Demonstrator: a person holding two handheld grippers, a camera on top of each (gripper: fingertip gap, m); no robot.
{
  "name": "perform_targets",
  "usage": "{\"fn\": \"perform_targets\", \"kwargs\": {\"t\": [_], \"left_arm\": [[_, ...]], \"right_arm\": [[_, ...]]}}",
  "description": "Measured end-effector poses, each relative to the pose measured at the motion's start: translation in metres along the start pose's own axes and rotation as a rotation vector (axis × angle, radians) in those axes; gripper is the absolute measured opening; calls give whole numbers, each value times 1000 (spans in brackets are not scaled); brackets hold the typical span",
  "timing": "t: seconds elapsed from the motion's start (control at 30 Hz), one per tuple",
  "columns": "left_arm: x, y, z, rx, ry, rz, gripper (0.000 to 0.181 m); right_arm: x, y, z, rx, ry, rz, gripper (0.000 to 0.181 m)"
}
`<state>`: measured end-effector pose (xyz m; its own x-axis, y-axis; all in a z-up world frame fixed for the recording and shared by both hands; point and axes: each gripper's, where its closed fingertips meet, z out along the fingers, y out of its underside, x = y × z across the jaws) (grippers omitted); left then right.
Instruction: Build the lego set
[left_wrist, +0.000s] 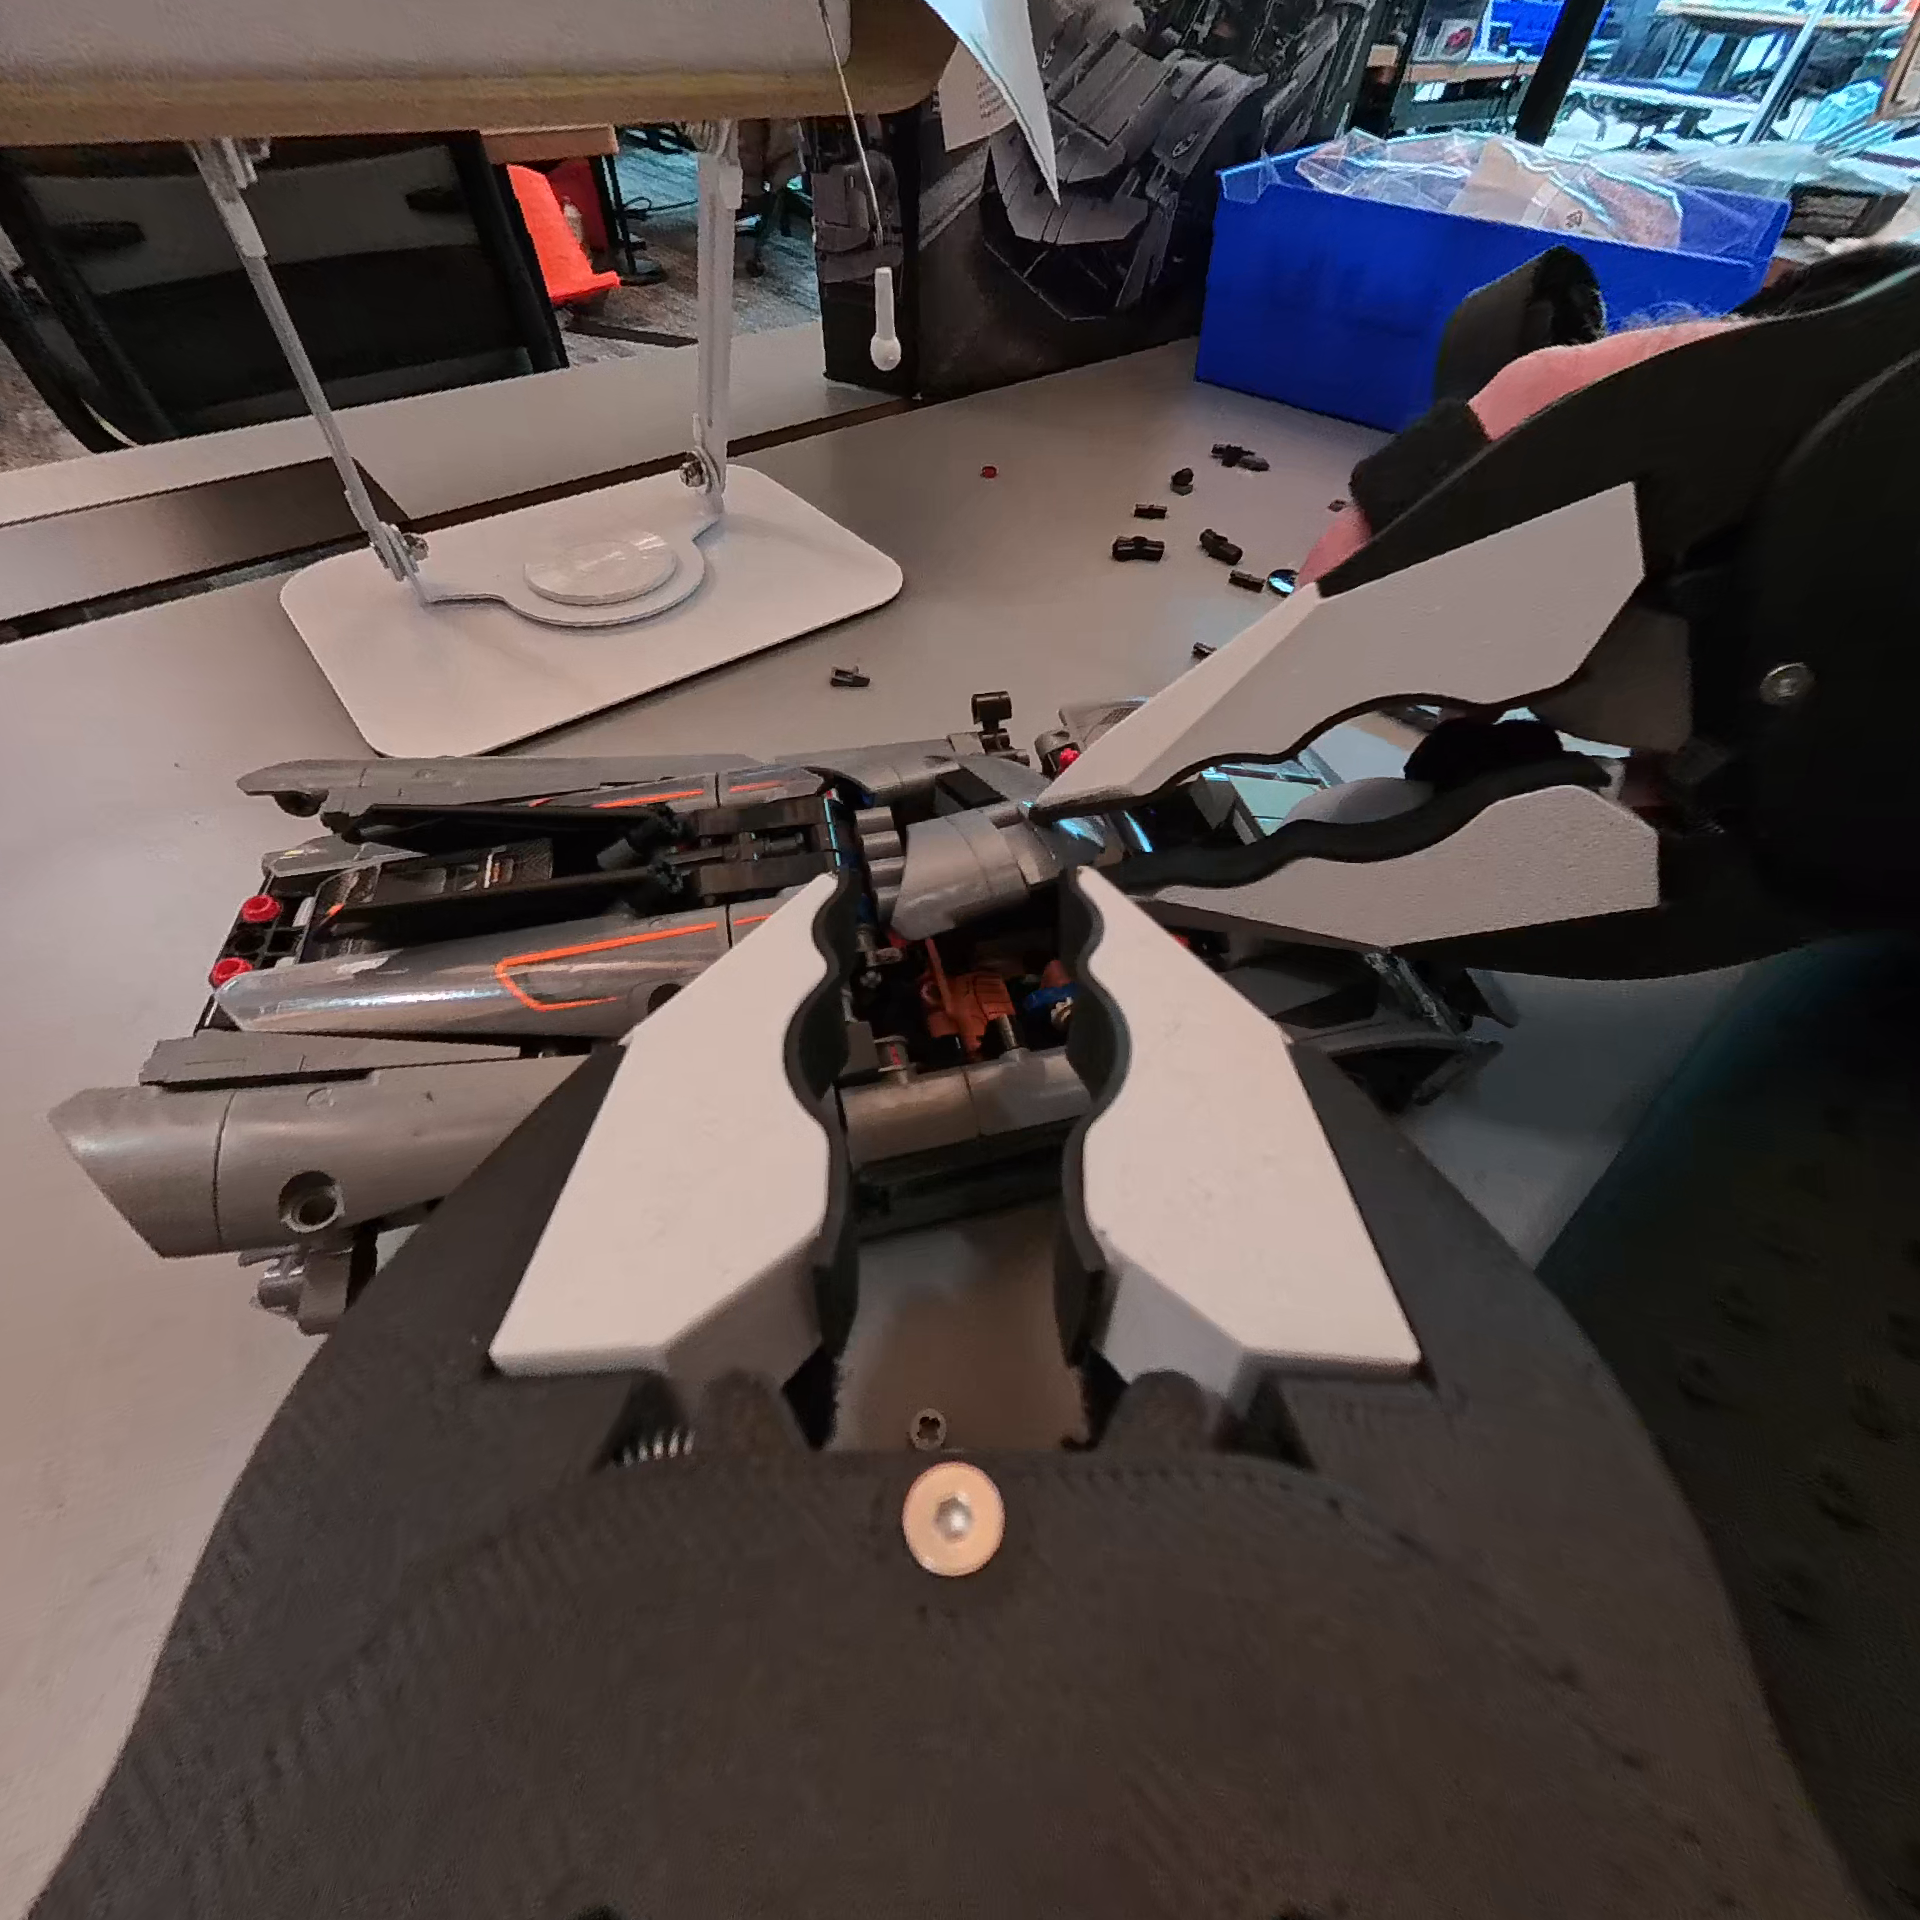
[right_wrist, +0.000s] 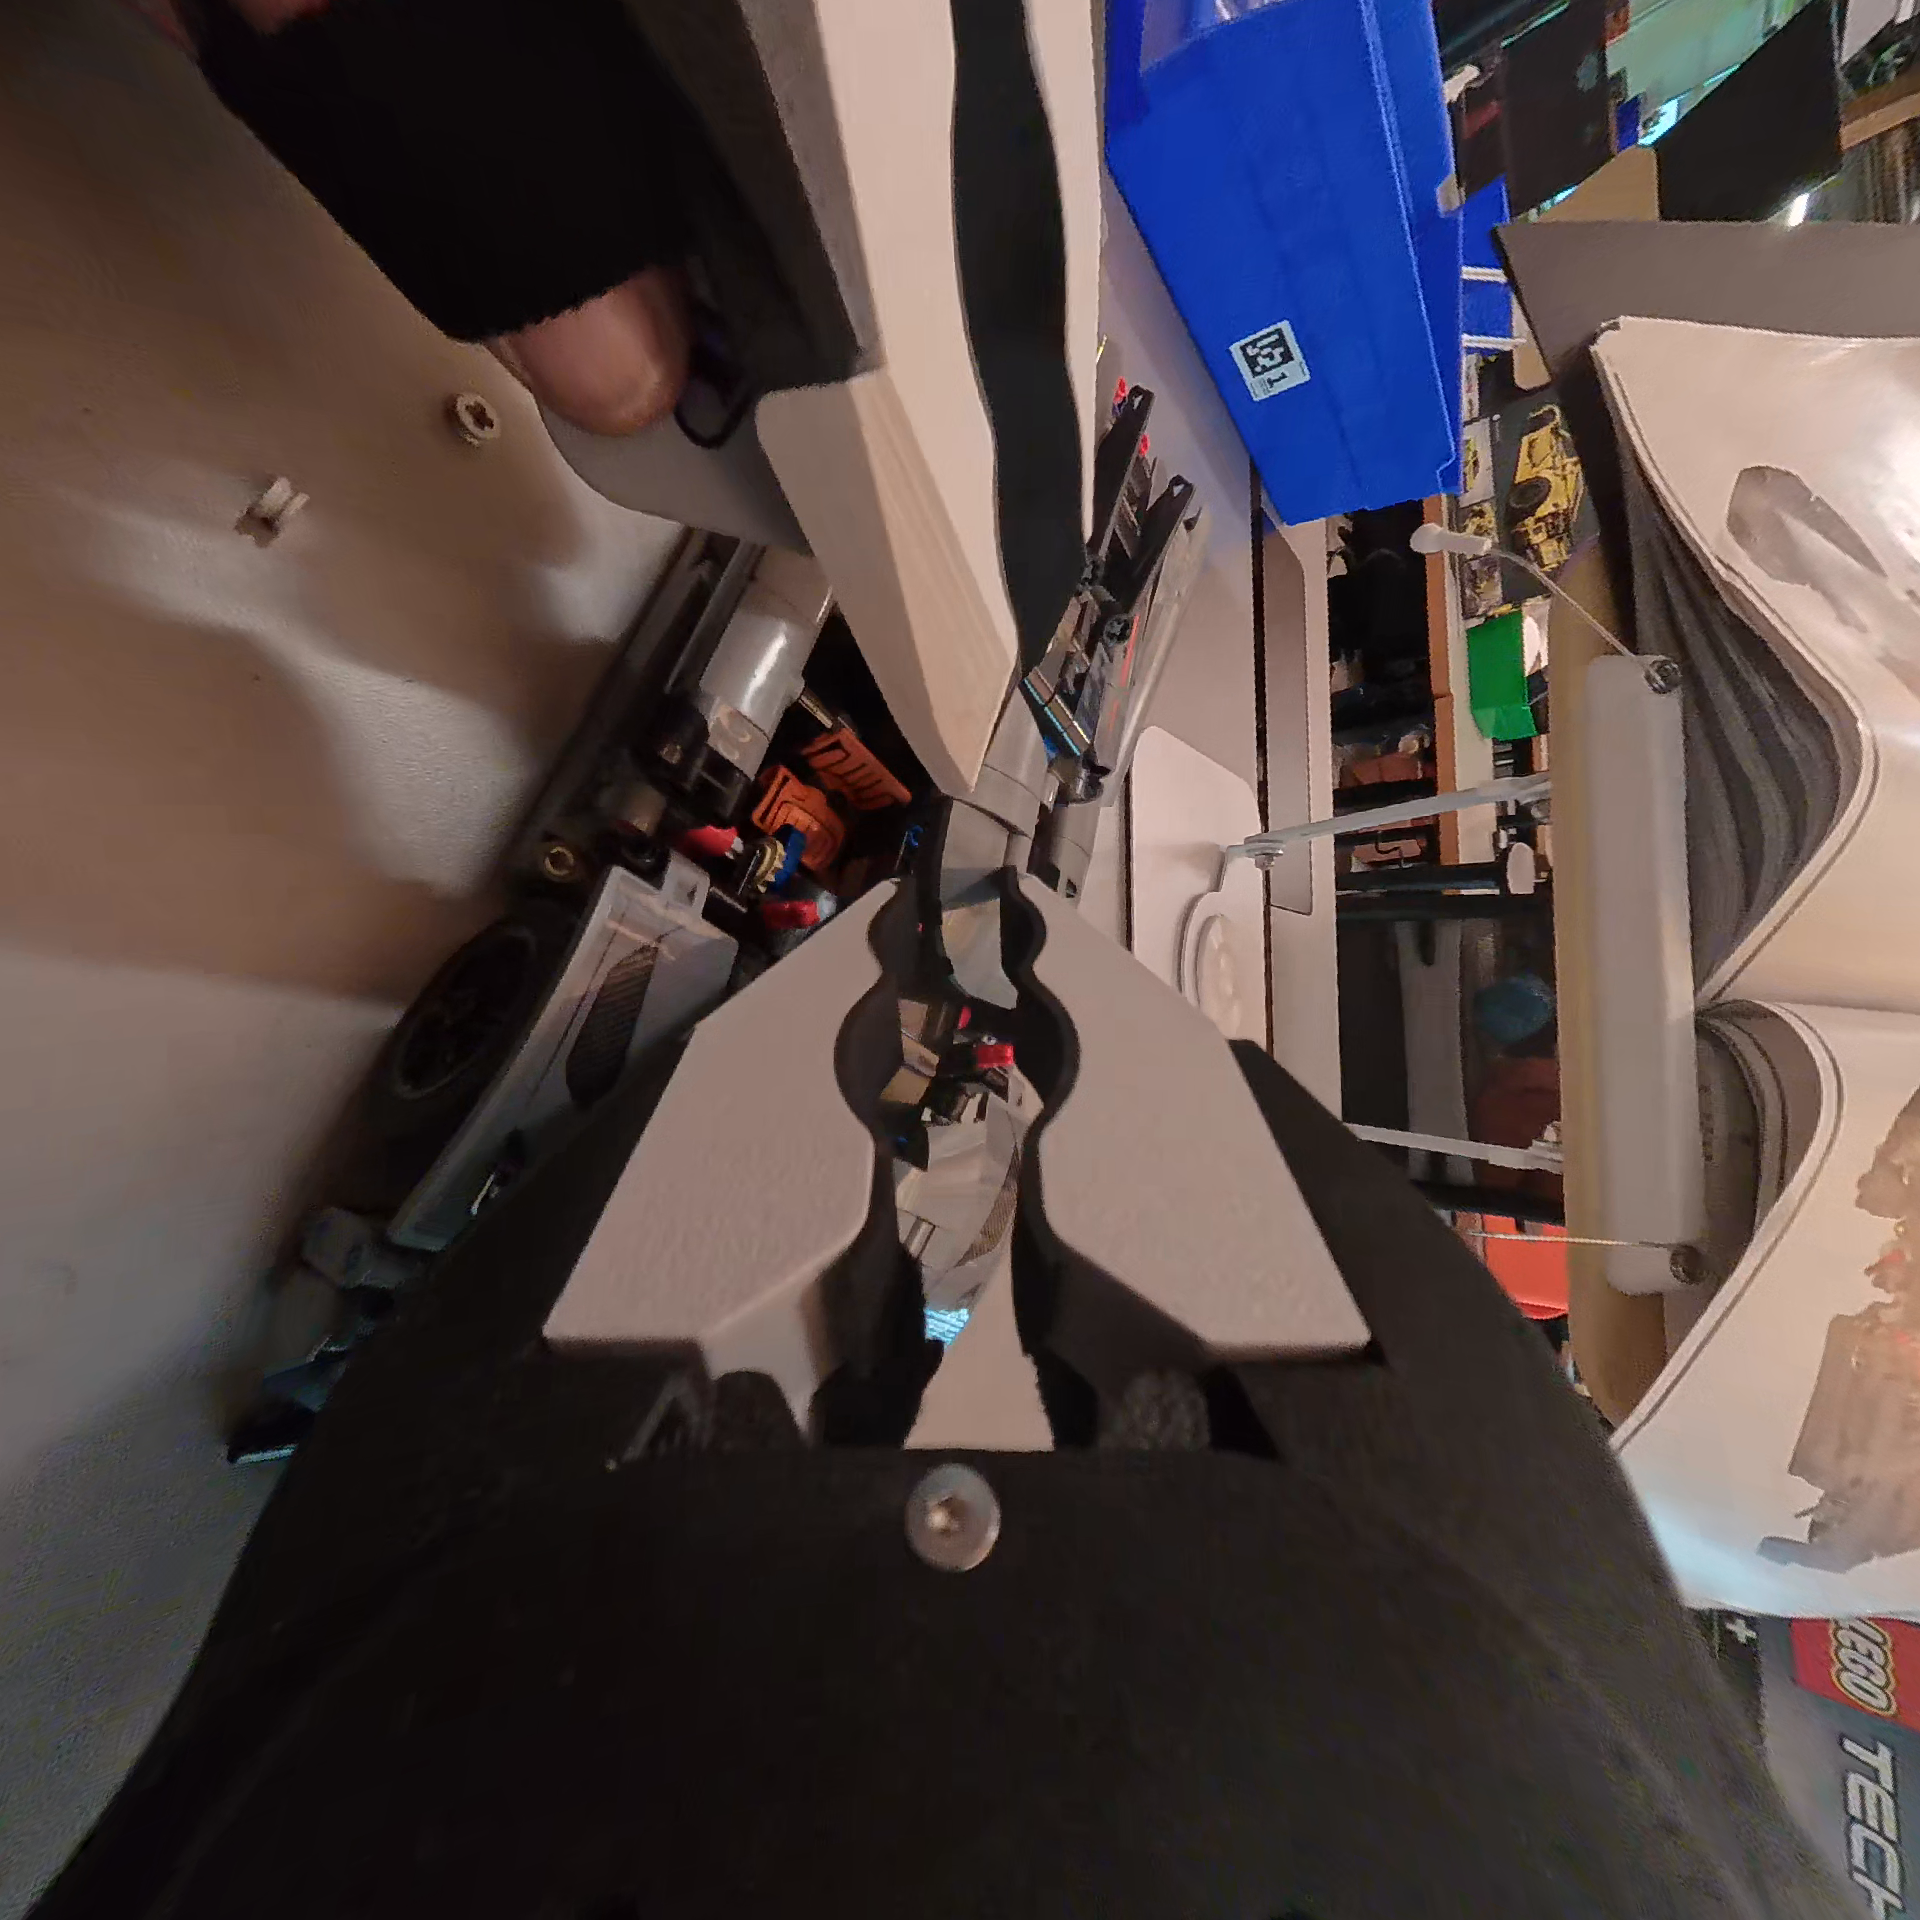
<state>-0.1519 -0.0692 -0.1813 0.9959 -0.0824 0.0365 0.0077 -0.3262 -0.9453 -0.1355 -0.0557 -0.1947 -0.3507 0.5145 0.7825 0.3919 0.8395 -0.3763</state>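
Observation:
A long grey lego car model (left_wrist: 468, 987) with orange stripes lies on the grey table; its open middle shows orange and blue parts (right_wrist: 821, 800). My left gripper (left_wrist: 956, 883) straddles that middle from the near side, its pads against the body's two sides. One left finger (right_wrist: 904, 571) also shows in the right wrist view. My right gripper (right_wrist: 954, 888) comes in from the right (left_wrist: 1081, 842) and is shut on a grey panel (left_wrist: 987, 862) on top of the model, just beyond my left fingertips.
Several small black pieces (left_wrist: 1216, 545) and a red one lie on the table behind the model. A white stand (left_wrist: 623, 623) holds an open instruction booklet (right_wrist: 1766, 935). A blue bin (left_wrist: 1403, 291) of bags stands at the back right beside the set's box (left_wrist: 1039, 208). Less than 4 cm separates the two grippers' tips.

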Motion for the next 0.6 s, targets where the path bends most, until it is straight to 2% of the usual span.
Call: {"fn": "perform_targets", "kwargs": {"t": [0.6], "left_arm": [[-5, 8, 4, -51, -42, 3, 33]], "right_arm": [[-4, -7, 2, 48, -67, 77, 11]]}}
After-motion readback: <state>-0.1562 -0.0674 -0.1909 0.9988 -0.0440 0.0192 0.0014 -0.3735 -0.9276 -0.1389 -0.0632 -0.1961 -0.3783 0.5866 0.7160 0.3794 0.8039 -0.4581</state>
